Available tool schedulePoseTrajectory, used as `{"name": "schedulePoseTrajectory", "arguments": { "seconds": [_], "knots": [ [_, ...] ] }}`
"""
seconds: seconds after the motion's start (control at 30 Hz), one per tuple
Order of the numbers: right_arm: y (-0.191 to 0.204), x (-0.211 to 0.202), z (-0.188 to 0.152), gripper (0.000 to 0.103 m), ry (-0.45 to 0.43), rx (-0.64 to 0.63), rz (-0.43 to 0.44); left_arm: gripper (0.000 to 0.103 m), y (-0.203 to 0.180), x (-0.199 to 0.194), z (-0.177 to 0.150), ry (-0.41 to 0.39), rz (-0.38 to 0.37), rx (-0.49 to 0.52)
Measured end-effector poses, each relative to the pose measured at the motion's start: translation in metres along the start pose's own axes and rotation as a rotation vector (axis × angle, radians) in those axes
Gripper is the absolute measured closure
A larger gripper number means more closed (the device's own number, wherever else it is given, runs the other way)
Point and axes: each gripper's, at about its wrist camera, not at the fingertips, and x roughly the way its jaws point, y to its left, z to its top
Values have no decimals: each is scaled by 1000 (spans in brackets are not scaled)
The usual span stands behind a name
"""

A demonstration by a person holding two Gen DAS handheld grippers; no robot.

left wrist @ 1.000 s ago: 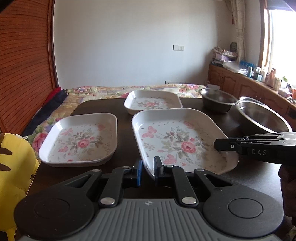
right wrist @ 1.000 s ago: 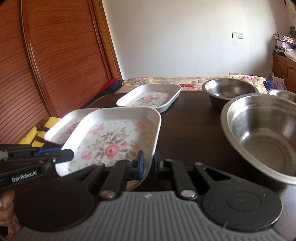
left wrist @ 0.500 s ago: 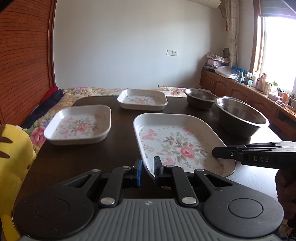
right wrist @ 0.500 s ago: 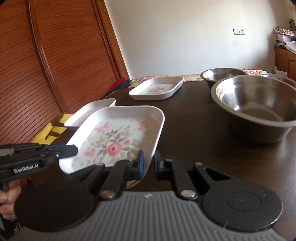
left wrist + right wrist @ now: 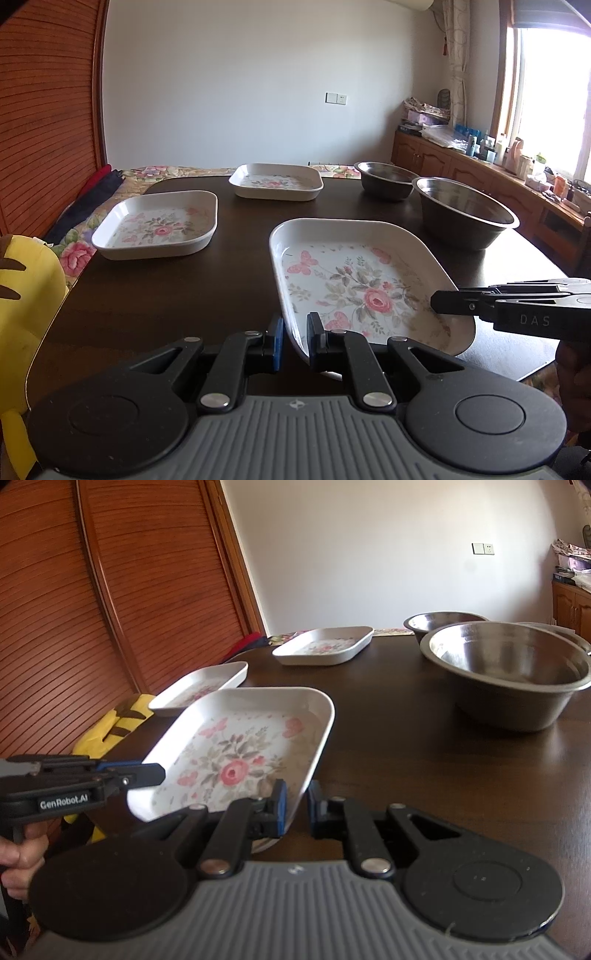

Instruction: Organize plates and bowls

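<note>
- Large plate [image 5: 354, 288], white with a rose print, sits low and centre in the left wrist view. Both my tools have it by the near rim.
- Left gripper [image 5: 295, 338]: its pads are clamped across the rim at the plate's near left corner.
- Right gripper [image 5: 295, 805]: pinched on the near right corner. In the left view it comes in from the right edge, with its tip over the plate's right rim.
- I can't tell whether the plate rests on the table [image 5: 221, 280] or is just off it.
- Handling, my guess: stiff, light, probably melamine, glossy and so slippery at the pads. The raised lip is the only purchase, and a two-corner hold keeps the plate level.
- Second plate [image 5: 159, 225], same pattern, left of centre and well apart from the held one. It looks a fit for stacking.
- Third plate [image 5: 277, 181] lies at the far table edge, upper centre.
- Steel bowl [image 5: 465, 216] is at right, just beyond the held plate. A smaller bowl [image 5: 386, 179] sits behind it, and the right view hints at another rim behind the big one.
- The table is dark polished wood, bare between the dishes. Things will slide on it.
- Room: slatted wooden door [image 5: 110, 602] at left, a yellow thing [image 5: 26, 295] at the lower left edge, a floral bedspread [image 5: 166, 171] past the table, a cluttered cabinet [image 5: 461, 158] and bright window [image 5: 554, 99] at upper right.
</note>
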Motion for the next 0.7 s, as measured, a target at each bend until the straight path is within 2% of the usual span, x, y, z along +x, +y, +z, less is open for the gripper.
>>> {"name": "schedulePoseTrajectory", "arguments": {
  "seconds": [0.7],
  "knots": [
    [2,-4,-9,84,2,20,4,89,0,8,-8,34,4,-9]
  ]
}}
